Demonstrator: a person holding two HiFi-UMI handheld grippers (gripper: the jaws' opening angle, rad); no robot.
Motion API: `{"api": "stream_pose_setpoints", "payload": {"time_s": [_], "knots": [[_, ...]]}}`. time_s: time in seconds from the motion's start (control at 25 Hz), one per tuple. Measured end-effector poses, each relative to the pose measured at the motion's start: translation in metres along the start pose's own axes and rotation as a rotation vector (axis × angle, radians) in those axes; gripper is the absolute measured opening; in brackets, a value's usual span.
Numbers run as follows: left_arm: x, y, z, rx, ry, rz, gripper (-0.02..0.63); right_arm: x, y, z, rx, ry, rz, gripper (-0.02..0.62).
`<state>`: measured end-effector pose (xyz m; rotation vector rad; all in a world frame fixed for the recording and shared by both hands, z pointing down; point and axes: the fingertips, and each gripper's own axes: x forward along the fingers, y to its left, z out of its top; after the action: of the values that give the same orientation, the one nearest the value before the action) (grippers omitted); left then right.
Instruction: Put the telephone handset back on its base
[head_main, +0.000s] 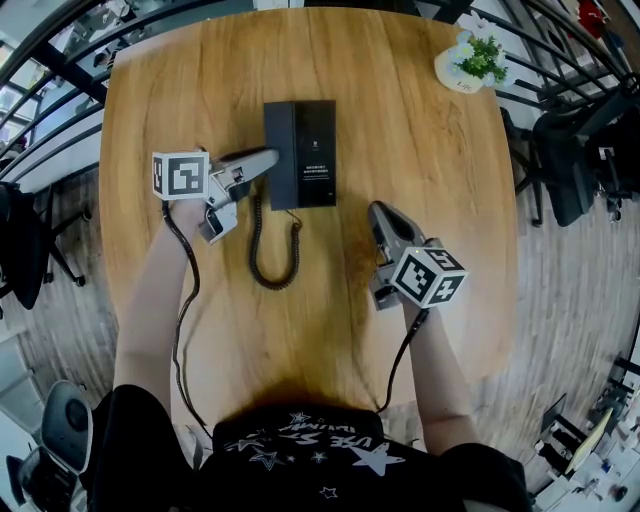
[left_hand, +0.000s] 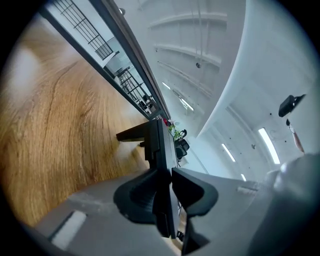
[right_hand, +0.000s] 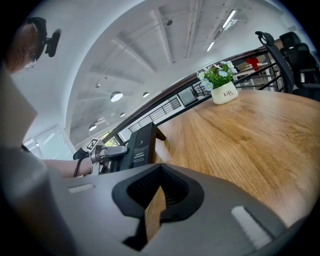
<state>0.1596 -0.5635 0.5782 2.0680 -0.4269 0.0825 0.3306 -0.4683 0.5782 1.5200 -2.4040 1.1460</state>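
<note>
Your left gripper (head_main: 271, 159) reaches in from the left side of the worktop (head_main: 420, 150) to the near end of the handset (head_main: 279, 125). The handset lies lengthwise along the left half of the black base (head_main: 318, 160), in line with it. From above you cannot tell whether it is fully seated.

In the left gripper view the handset (left_hand: 160, 145) stands edge-on between the fingers. They sit narrowly apart with a pad close on each side, and a thin pale line shows against one pad, so they do not look clamped on it.

The coiled cord (head_main: 262, 250) runs from the phone's near edge towards you and loops on the wood.

Your right gripper (head_main: 378, 212) is well apart from the phone, to its right and nearer to you, and points towards the far side of the worktop. Its fingers (right_hand: 172, 192) are a narrow way apart, with only a strip of bare wood showing between them.

A potted plant (head_main: 478, 60) stands at the far right corner.
</note>
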Motion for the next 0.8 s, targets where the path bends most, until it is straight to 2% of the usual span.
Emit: {"api": "stream_pose_setpoints", "payload": {"time_s": [0.12, 0.2, 0.28, 0.4, 0.64, 0.8], "knots": [[-0.002, -0.003, 0.005, -0.008, -0.035, 0.009, 0.118, -0.002, 0.001, 0.001, -0.003, -0.005, 0.000, 0.002], [-0.006, -0.007, 0.010, -0.027, -0.073, 0.014, 0.195, -0.004, 0.005, 0.003, -0.007, -0.011, 0.002, 0.002], [-0.013, -0.011, 0.014, -0.046, -0.117, 0.040, 0.237, -0.010, 0.012, 0.005, -0.014, -0.020, 0.007, 0.002], [-0.028, -0.023, 0.012, -0.067, -0.172, 0.067, 0.239, -0.021, 0.026, 0.010, -0.024, -0.038, 0.020, 0.002], [-0.066, -0.063, -0.010, 0.051, -0.163, 0.132, 0.239, -0.052, 0.060, 0.017, -0.064, -0.078, 0.034, 0.002], [-0.089, -0.092, -0.021, 0.078, -0.188, 0.132, 0.239, -0.073, 0.085, 0.022, -0.112, -0.111, 0.032, 0.002]]}}
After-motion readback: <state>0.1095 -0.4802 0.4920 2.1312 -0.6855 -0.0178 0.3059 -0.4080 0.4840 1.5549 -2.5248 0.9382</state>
